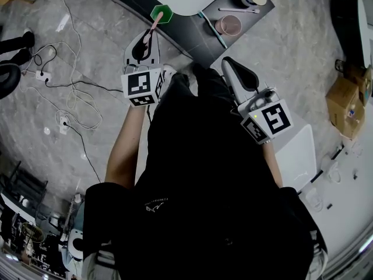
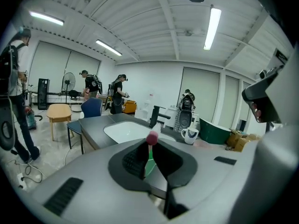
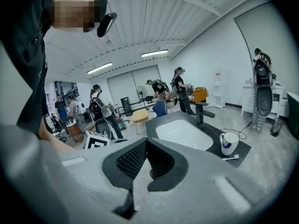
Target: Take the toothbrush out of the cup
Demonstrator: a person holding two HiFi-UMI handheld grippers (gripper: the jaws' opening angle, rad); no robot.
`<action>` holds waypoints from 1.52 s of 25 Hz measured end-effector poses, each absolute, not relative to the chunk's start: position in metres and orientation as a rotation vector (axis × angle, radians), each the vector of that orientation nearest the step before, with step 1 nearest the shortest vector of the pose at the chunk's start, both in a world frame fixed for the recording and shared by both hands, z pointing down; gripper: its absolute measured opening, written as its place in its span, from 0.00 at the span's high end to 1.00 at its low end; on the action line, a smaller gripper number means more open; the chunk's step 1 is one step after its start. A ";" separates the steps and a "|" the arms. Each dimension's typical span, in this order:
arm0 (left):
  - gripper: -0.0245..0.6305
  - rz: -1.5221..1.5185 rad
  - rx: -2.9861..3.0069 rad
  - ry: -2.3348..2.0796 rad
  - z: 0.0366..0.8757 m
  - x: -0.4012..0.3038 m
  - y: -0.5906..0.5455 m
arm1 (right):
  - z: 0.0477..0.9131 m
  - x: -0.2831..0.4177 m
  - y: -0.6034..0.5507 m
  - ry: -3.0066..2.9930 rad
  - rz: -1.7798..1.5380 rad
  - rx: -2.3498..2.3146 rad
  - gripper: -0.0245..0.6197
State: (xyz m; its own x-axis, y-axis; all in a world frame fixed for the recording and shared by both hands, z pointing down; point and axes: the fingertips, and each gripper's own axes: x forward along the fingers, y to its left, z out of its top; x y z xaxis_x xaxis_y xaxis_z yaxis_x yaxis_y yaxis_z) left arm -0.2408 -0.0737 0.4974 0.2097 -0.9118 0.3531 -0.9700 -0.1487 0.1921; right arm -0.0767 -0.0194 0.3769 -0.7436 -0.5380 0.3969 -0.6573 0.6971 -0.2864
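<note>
Plainly, the left gripper [image 1: 147,39] has its jaws clamped on the toothbrush [image 1: 155,23], gripping it near the handle end. The rest of the pink stem slants away to the green cup [image 1: 168,13]. In the head view its far end overlaps the cup's mouth, so I cannot tell whether it has cleared the rim. In the left gripper view the pink end [image 2: 152,137] pokes out just past the pinched tips of the left gripper [image 2: 150,146], with a sliver of green in the gap below.

The right gripper [image 1: 232,63] hangs well apart from the cup, its jaws together on nothing; its own view shows the tips of the right gripper [image 3: 146,143] meeting.

The toothbrush should be very light, thin and fairly stiff, with smooth plastic that can pivot or slip between the pads. A firm hold across the stem, drawn straight along the line of the cup, looks safest. The cup looks light too, and may tip if the brush drags on its rim.
</note>
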 end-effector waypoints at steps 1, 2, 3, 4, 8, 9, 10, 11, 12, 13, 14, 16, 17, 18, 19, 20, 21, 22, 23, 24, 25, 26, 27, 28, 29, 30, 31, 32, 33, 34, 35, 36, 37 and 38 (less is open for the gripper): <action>0.93 0.205 2.119 -1.762 0.493 -0.241 -0.071 | 0.376 -0.077 -0.017 -2.638 0.613 0.942 0.95; 0.93 0.196 2.118 -1.772 0.488 -0.240 -0.068 | 0.375 -0.077 -0.015 -2.645 0.618 0.935 0.95; 0.93 0.185 2.117 -1.783 0.483 -0.240 -0.065 | 0.376 -0.076 -0.013 -2.648 0.615 0.924 0.95; 0.93 0.174 2.115 -1.795 0.479 -0.239 -0.062 | 0.377 -0.075 -0.011 -2.651 0.608 0.911 0.95; 0.93 0.126 2.110 -1.832 0.460 -0.235 -0.047 | 0.369 -0.077 -0.002 -2.719 0.617 0.866 0.95; 0.93 0.114 2.109 -1.841 0.455 -0.233 -0.043 | 0.369 -0.076 0.000 -2.726 0.618 0.857 0.95; 0.93 0.104 2.108 -1.849 0.450 -0.231 -0.039 | 0.368 -0.075 0.001 -2.729 0.617 0.849 0.95; 0.93 0.094 2.107 -1.857 0.445 -0.230 -0.035 | 0.367 -0.075 0.002 -2.735 0.616 0.841 0.95; 0.93 0.085 2.106 -1.864 0.441 -0.228 -0.030 | 0.365 -0.074 0.004 -2.746 0.614 0.829 0.95; 0.93 0.077 2.105 -1.869 0.437 -0.225 -0.026 | 0.363 -0.074 0.005 -2.760 0.614 0.819 0.95; 0.93 0.069 2.105 -1.873 0.433 -0.223 -0.021 | 0.360 -0.074 0.007 -2.772 0.616 0.813 0.95; 0.93 0.054 2.106 -1.883 0.423 -0.219 -0.012 | 0.353 -0.074 0.008 -2.791 0.610 0.805 0.95; 0.93 0.046 2.106 -1.890 0.418 -0.218 -0.007 | 0.351 -0.074 0.008 -2.798 0.604 0.799 0.95; 0.93 0.038 2.106 -1.897 0.414 -0.217 -0.003 | 0.350 -0.075 0.008 -2.802 0.601 0.789 0.95; 0.93 0.030 2.106 -1.904 0.410 -0.216 0.002 | 0.350 -0.075 0.009 -2.805 0.600 0.775 0.95; 0.93 0.026 2.107 -1.911 0.408 -0.214 0.006 | 0.351 -0.076 0.010 -2.807 0.599 0.761 0.95; 0.92 0.025 2.108 -1.916 0.406 -0.213 0.011 | 0.352 -0.077 0.011 -2.812 0.597 0.748 0.95; 0.93 0.026 2.107 -1.921 0.406 -0.212 0.015 | 0.353 -0.078 0.012 -2.817 0.587 0.735 0.95; 0.93 0.027 2.103 -1.923 0.406 -0.212 0.020 | 0.355 -0.079 0.013 -2.819 0.571 0.722 0.95; 0.93 0.028 2.097 -1.926 0.407 -0.211 0.024 | 0.357 -0.080 0.014 -2.817 0.554 0.708 0.95; 0.93 0.032 2.090 -1.928 0.407 -0.210 0.028 | 0.359 -0.080 0.015 -2.815 0.541 0.694 0.95; 0.93 0.036 2.084 -1.931 0.408 -0.209 0.032 | 0.360 -0.081 0.017 -2.812 0.529 0.680 0.95; 0.93 0.039 2.077 -1.935 0.409 -0.209 0.036 | 0.361 -0.081 0.018 -2.811 0.519 0.667 0.95; 0.93 0.041 2.070 -1.939 0.409 -0.208 0.039 | 0.362 -0.082 0.019 -2.814 0.513 0.655 0.95; 0.93 0.041 2.062 -1.946 0.409 -0.209 0.041 | 0.362 -0.084 0.020 -2.820 0.508 0.643 0.95; 0.93 0.039 2.057 -1.955 0.408 -0.210 0.043 | 0.361 -0.086 0.021 -2.826 0.499 0.629 0.95; 0.93 0.036 2.053 -1.963 0.407 -0.211 0.044 | 0.360 -0.088 0.021 -2.832 0.487 0.614 0.95; 0.93 0.033 2.050 -1.971 0.405 -0.212 0.045 | 0.358 -0.090 0.021 -2.839 0.475 0.602 0.95; 0.93 0.031 2.049 -1.978 0.403 -0.213 0.044 | 0.356 -0.091 0.021 -2.847 0.466 0.593 0.95; 0.93 0.029 2.048 -1.986 0.401 -0.214 0.044 | 0.353 -0.092 0.019 -2.858 0.459 0.588 0.95; 0.93 0.026 2.048 -1.996 0.398 -0.215 0.042 | 0.350 -0.093 0.017 -2.870 0.452 0.582 0.95; 0.93 0.021 2.047 -2.009 0.394 -0.217 0.040 | 0.346 -0.094 0.015 -2.883 0.440 0.575 0.95; 0.93 0.013 2.045 -2.022 0.390 -0.219 0.038 | 0.343 -0.096 0.012 -2.894 0.427 0.568 0.95; 0.93 0.003 2.040 -2.035 0.386 -0.222 0.036 | 0.339 -0.097 0.010 -2.903 0.415 0.563 0.95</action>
State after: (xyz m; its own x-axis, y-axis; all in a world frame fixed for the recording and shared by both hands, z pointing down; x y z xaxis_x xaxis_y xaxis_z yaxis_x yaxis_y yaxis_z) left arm -0.2219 0.0363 0.3858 0.0190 -0.9829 0.1833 -0.9834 0.0147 0.1808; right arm -0.0972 0.0101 0.3391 -0.9172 -0.3431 0.2028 -0.3861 0.8909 -0.2392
